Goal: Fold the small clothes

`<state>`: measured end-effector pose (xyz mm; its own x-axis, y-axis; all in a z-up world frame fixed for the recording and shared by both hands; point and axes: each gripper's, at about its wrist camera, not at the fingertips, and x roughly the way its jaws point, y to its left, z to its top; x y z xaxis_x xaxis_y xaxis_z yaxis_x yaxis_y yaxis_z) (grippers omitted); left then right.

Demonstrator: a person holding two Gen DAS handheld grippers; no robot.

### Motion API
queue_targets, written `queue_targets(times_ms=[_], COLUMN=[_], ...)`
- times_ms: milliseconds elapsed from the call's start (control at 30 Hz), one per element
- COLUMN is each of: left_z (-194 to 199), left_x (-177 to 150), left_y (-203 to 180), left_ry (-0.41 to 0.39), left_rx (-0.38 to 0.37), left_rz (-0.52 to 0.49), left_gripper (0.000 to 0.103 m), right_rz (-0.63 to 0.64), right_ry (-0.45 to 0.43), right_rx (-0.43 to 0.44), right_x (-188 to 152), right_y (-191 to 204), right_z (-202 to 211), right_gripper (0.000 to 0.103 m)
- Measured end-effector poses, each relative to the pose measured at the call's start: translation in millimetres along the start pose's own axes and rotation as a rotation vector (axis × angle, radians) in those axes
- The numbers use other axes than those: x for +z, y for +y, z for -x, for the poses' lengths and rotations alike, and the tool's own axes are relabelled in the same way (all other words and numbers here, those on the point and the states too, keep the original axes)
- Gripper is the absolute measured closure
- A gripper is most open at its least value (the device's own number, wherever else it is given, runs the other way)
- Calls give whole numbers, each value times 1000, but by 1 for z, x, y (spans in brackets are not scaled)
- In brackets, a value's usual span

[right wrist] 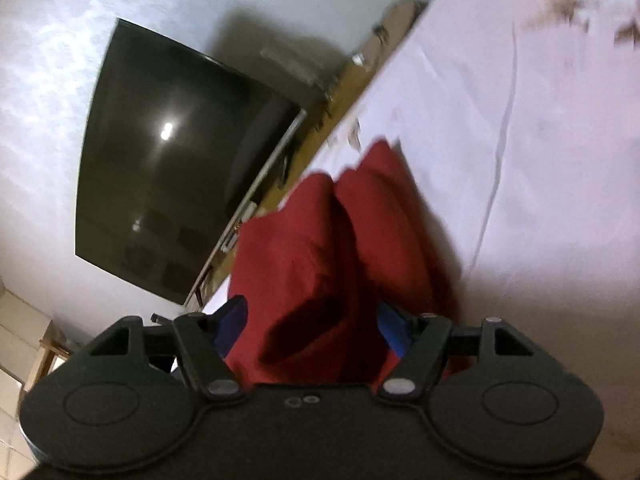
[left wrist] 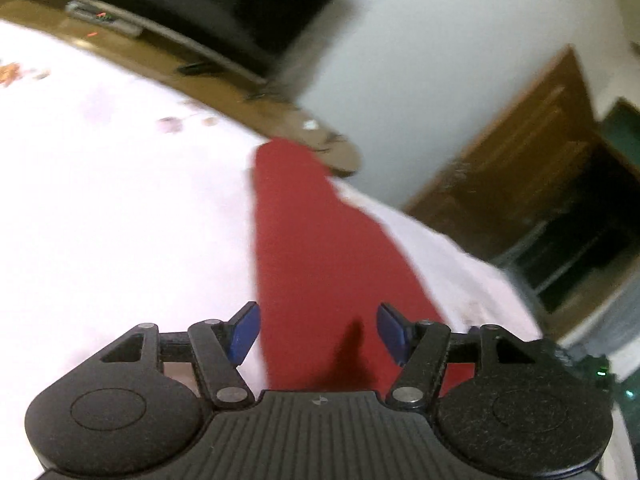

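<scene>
Up close, left jaws: spread wide, blue pads apart, nothing pinched.
Left gripper (left wrist: 318,334): black, poised over the near end of the red fabric garment (left wrist: 316,240), cloth passing between the pads.
Right jaws: parted, blue pads on either side of bunched cloth; actual grip impossible to tell.
Right gripper (right wrist: 312,330): black, with the red fabric garment (right wrist: 320,240) humped in two folds just ahead.
Garment: stretched as a long strip across the white bed sheet (left wrist: 120,200), far end near the sheet's edge.
Beyond: brown wooden shelf (left wrist: 224,80) along the bed, dark flat television screen (right wrist: 172,160) on the pale wall, brown wooden door (left wrist: 516,152).
</scene>
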<state>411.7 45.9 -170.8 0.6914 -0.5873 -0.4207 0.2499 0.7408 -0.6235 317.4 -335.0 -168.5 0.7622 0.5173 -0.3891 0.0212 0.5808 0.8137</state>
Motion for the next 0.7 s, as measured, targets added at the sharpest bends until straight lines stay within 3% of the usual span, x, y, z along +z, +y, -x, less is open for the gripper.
queue_targets(times_ms=[133,200,233,300,500,633,700], left_z=[-17,-27,-28,-24,-45,-76,-81], left_x=[-4,-7,-7,-8,6,2,-1], left_y=[0,-2,-4,-3,-40,-56,-50], left_ry=[15,1,0,-5,-27,72,72], left_rx=[62,63,61,63,46,150,129], left_rz=[21,47,55,56,-34,-134,-95], left_gripper=[40,40,40,40,40,40,36], right_rz=[31,81,111,174,419,361,262], right_ry=[21,35,44,41,-81,-84,-5], right_rx=[-8,-63,-95,-129,-83,-136,-205], right_x=[-2,0,1,-1,-6,-5,-7], right_y=[6,13,16,23,69,43,5], right_z=[-16,-24,-28,-28,26,37,18], right_gripper=[38,65,69,90,92,92,91])
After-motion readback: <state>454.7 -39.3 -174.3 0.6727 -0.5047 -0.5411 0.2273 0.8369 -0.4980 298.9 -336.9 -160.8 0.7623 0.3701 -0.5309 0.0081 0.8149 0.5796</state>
